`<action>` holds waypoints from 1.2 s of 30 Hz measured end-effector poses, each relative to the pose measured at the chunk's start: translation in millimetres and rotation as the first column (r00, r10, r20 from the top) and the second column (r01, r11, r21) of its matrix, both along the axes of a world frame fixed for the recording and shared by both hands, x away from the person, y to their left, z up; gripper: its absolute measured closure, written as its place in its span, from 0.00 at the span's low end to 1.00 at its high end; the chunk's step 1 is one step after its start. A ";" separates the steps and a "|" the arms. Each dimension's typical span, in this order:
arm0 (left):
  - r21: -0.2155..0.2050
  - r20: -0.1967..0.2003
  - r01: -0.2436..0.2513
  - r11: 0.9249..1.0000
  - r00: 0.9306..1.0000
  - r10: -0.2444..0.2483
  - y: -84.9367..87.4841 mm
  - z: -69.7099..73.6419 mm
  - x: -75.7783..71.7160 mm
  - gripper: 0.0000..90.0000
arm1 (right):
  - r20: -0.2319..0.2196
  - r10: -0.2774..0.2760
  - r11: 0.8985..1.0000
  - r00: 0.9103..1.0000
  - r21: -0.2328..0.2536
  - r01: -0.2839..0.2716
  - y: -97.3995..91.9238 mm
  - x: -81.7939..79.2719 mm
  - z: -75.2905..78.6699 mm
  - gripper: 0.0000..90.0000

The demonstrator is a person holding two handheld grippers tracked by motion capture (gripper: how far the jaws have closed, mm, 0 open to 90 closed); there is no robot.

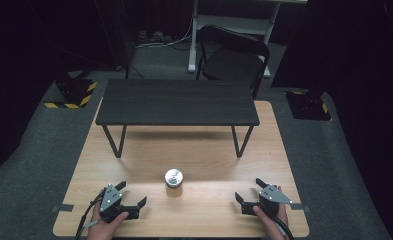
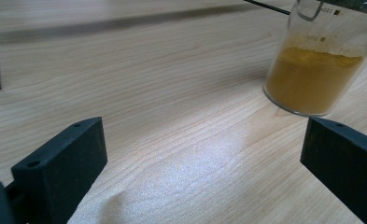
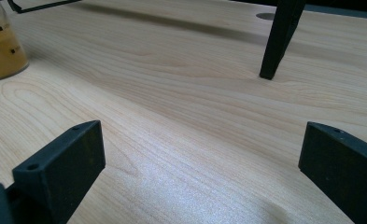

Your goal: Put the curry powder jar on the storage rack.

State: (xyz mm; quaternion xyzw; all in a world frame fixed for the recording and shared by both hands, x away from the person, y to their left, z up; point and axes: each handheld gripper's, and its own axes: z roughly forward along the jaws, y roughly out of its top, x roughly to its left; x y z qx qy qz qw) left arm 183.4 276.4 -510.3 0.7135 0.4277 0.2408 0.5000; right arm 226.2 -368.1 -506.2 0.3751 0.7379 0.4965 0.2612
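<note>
A small glass jar (image 1: 174, 182) with a silver lid stands near the middle front of the light wooden table (image 1: 149, 150). It is partly filled with orange-yellow powder, as the left gripper view shows for the jar (image 2: 314, 74) at upper right; the right gripper view has the jar (image 3: 1, 46) at its far left. My left gripper (image 1: 131, 193) rests at the table's front left, jaws wide apart, nothing between them. At the front right my right gripper (image 1: 249, 190) also stands open and empty. Both sit a hand's width from the jar.
A low black bench-like shelf (image 1: 176, 102) on thin metal legs spans the far half of the table; one leg (image 3: 279, 42) rises ahead of the right gripper. A black folding chair (image 1: 231, 60) and stand bases with yellow-black tape sit on the grey carpet beyond.
</note>
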 end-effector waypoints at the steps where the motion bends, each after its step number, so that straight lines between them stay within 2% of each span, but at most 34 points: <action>1: -0.001 -0.001 -0.003 1.000 1.000 0.003 -0.1 0.1 0.1 0.01 | 0.001 0.001 1.000 1.000 0.001 -0.001 -0.2 0.2 -0.3 0.00; 6: -0.001 -0.003 -0.007 1.000 1.000 0.007 0.0 0.3 0.1 0.01 | 0.006 0.006 1.000 1.000 0.001 -0.006 -0.7 -0.1 -0.8 0.00; 10: -0.032 0.014 -0.015 0.999 1.000 0.015 2.0 0.3 -3.1 0.01 | 0.004 0.007 1.000 1.000 0.007 -0.007 -1.4 0.2 -1.0 0.00; 19: -0.104 0.102 -0.012 0.994 0.995 0.023 7.6 13.5 -15.8 0.01 | 0.002 0.005 1.000 1.000 0.010 -0.005 -1.4 0.7 -1.2 0.00; 23: -0.115 0.131 -0.008 0.993 0.991 0.023 8.3 16.9 -19.5 0.01 | 0.003 0.005 1.000 1.000 0.011 -0.005 -1.6 0.8 -1.3 0.00; 26: -0.122 0.137 -0.003 0.992 0.990 0.019 7.8 17.4 -20.1 0.01 | 0.003 0.006 1.000 1.000 0.011 -0.006 -1.6 1.0 -1.3 0.00; 30: -0.138 0.162 0.025 0.990 0.987 -0.003 3.3 17.3 -20.3 0.01 | 0.002 0.007 1.000 1.000 0.011 -0.007 -1.8 1.4 -1.2 0.00; 31: -0.131 0.174 0.046 0.990 0.985 -0.023 -0.3 17.9 -19.7 0.01 | 0.002 0.007 1.000 1.000 0.012 -0.007 -1.8 1.5 -1.3 0.00; 36: -0.118 0.182 0.079 0.990 0.982 -0.056 -10.4 16.3 -16.6 0.01 | 0.003 0.008 1.000 1.000 0.012 -0.008 -1.8 1.6 -1.3 0.00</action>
